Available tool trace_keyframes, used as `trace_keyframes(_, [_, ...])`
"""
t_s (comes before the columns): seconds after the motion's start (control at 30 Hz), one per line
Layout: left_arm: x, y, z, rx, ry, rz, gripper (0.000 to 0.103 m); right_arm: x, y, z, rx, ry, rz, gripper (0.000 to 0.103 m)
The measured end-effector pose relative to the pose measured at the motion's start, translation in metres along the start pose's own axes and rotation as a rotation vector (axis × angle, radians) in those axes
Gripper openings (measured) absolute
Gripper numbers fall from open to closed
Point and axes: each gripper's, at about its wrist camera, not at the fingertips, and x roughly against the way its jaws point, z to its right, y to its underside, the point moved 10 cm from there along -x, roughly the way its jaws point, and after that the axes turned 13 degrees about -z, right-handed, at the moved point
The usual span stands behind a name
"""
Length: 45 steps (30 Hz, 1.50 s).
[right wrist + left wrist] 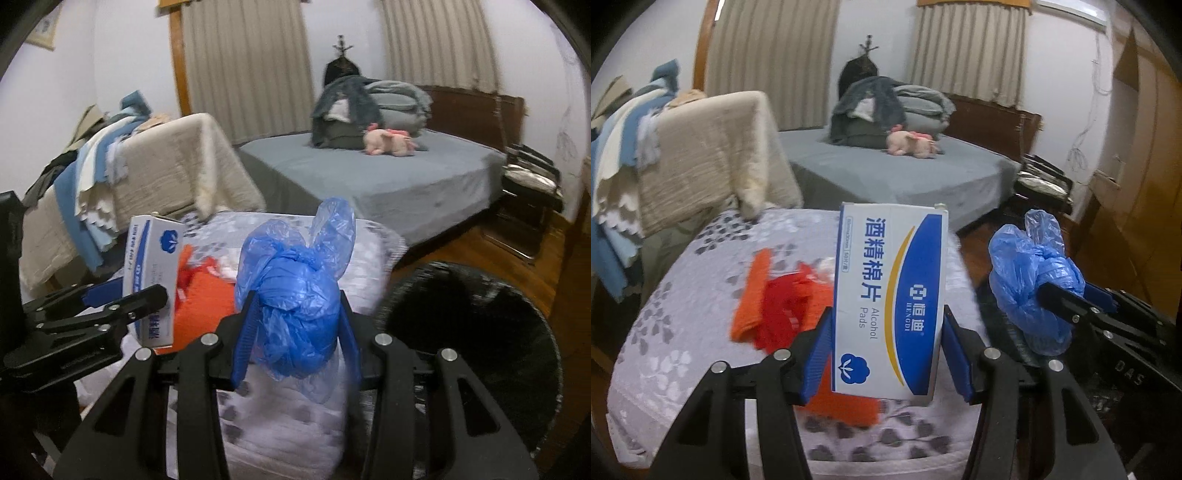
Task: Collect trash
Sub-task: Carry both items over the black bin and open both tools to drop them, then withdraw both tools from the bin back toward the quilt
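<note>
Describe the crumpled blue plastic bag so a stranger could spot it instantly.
Start at the floral-patterned grey-white bedspread in the foreground, with the round black bin to its right. Above it, the right gripper is shut on the crumpled blue plastic bag. Unlike the rigid white-and-blue alcohol pads box beside it, the bag is soft, translucent and knotted.

Count, both wrist views:
- Grippers: 2, the left gripper and the right gripper.
- Alcohol pad box: 1.
- Crumpled blue plastic bag: 1.
- Black bin: 1.
- Red and orange cloth pieces on the flowered cover: at least 2, possibly more; blurred and overlapping.
- Beds: 1 grey bed.
- Pink plush toy: 1.
- Curtains: 2 panels, one curtain to the left, one to the right.
</note>
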Motion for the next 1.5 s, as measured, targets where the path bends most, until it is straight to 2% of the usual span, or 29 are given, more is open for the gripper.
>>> trace_keyframes(0.53, [-0.03, 0.004, 0.152, -0.208, 0.176, -0.029, 0.055, 0.042, 0.053, 0.163, -0.218, 0.247, 0.004, 0.04])
trace_keyframes(0.8, [-0.05, 0.003, 0.209, -0.272, 0.238, -0.044, 0.055, 0.046, 0.075, 0.203, -0.272, 0.293, -0.007, 0.04])
trace_keyframes(1.07, [-0.074, 0.001, 0.232, -0.292, 0.268, -0.089, 0.057, 0.041, 0.081, 0.218, -0.289, 0.306, -0.02, 0.044])
trace_keyframes(1.1, [-0.075, 0.001, 0.234, -0.295, 0.271, -0.09, 0.058, 0.04, 0.081, 0.218, -0.289, 0.308, -0.022, 0.047])
trace_keyframes(1.17, [-0.076, 0.002, 0.232, -0.299, 0.275, -0.094, 0.07, 0.041, 0.082, 0.218, -0.288, 0.316, -0.022, 0.055])
trace_keyframes(1.2, [-0.077, 0.0, 0.232, -0.297, 0.273, -0.091, 0.071, 0.042, 0.082, 0.219, -0.289, 0.321, -0.019, 0.06])
trace_keyframes(1.27, [-0.077, 0.0, 0.229, -0.284, 0.269, -0.091, 0.074, 0.044, 0.082, 0.218, -0.293, 0.325, -0.014, 0.063])
trace_keyframes(1.33, [-0.074, -0.002, 0.22, -0.267, 0.262, -0.084, 0.076, 0.045, 0.082, 0.218, -0.295, 0.328, -0.011, 0.071])
trace_keyframes(1.47, [-0.063, -0.01, 0.186, -0.233, 0.221, -0.052, 0.085, 0.052, 0.078, 0.21, -0.288, 0.338, 0.018, 0.091])
trace_keyframes(1.5, [-0.06, -0.011, 0.177, -0.222, 0.208, -0.042, 0.086, 0.053, 0.076, 0.207, -0.285, 0.337, 0.026, 0.093])
